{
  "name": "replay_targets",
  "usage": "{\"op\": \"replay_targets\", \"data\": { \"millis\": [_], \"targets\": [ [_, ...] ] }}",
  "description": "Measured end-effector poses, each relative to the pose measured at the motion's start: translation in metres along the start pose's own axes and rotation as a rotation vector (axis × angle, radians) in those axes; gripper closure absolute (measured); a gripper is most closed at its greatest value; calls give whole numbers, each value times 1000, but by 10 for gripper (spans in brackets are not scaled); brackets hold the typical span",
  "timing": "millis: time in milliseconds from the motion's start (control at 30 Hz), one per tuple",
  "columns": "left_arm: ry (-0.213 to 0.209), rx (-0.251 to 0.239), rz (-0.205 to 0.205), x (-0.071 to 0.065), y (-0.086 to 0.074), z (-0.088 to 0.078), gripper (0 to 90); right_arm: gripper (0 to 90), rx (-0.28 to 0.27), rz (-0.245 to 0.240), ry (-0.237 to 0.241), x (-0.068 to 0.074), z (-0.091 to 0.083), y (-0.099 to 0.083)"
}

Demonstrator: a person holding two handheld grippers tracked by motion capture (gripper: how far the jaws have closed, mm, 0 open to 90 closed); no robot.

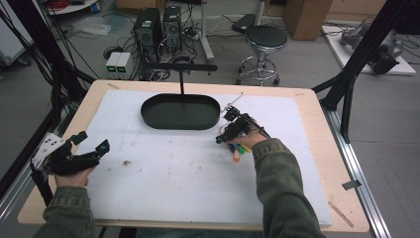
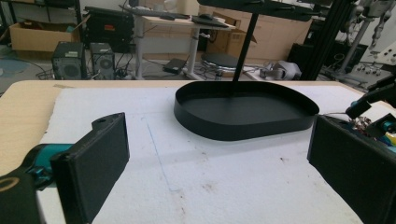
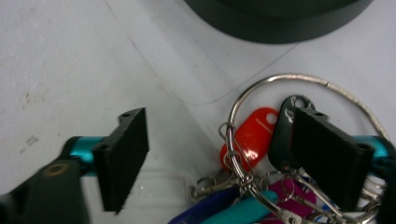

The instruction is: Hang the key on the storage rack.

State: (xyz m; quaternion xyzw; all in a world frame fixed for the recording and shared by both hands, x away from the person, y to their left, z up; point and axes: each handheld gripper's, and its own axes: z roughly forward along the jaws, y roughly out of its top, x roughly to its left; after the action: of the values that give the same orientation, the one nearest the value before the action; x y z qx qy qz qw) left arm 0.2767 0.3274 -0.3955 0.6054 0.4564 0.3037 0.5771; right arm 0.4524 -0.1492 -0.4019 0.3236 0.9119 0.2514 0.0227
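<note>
No legible text, label, brand, number or sign appears on any object in the high view or either gripper view

Dim, soft, slightly blurred pictures

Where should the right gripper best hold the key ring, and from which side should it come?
Probably the cluster where the small rings and tags meet on the big wire ring. It stands thicker than the flat wire. Come from above, jaws astride it, as the right gripper is open over it.
</note>
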Motion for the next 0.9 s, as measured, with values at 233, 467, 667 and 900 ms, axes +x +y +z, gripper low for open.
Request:
{"op": "replay_targets", "data": {
  "millis": [233,467,667,900],
  "targets": [
    [-2,-3,0,0,0,0,60,500,47,-3,-2,-3,1,-2],
    [-3,-3,-2,0,0,0,60,784,72,-26,-42,-4,7,-1],
    [-4,-3,-1,0,0,0,59,820,65,-24,-36,-2,5,-1],
    [-6,-3,-5,0,0,0,60,823,32,-22,-48,-3,-2,-1]
  ]
}}
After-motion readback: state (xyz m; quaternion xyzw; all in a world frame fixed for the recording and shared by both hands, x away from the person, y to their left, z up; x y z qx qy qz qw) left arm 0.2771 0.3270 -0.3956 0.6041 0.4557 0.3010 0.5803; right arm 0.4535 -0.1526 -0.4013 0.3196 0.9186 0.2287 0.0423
